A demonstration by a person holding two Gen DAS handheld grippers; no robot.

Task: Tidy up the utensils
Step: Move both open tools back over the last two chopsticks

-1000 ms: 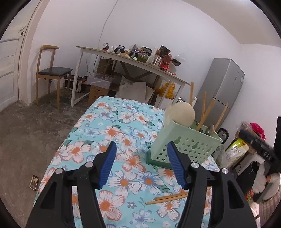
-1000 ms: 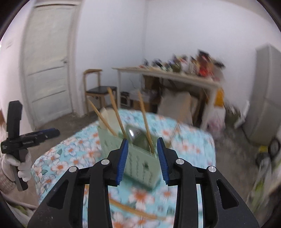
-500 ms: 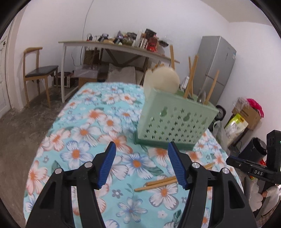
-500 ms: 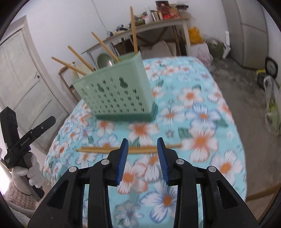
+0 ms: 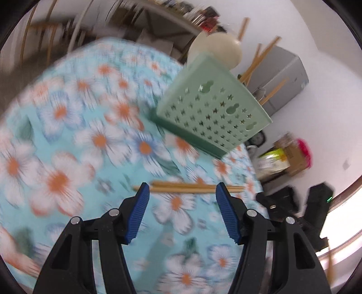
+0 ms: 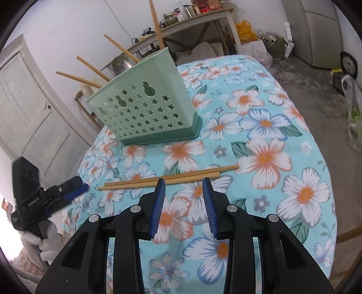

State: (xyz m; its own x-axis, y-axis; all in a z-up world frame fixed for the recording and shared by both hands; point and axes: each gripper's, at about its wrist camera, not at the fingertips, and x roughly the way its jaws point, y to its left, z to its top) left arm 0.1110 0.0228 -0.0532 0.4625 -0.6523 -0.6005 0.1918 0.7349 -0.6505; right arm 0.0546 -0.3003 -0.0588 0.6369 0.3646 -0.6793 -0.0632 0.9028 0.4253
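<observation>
Straddling the loose chopsticks (image 6: 172, 177) on the floral bench (image 6: 294, 140) before the green holder (image 6: 144, 108), the right hand-held gripper (image 6: 183, 183), spread and empty like the left hand-held gripper (image 5: 182, 192), should pinch both sticks mid-length together.

You are looking at a floral tablecloth (image 6: 267, 126), a white door (image 6: 29, 108) and a cluttered table (image 6: 203, 15) standing behind.
</observation>
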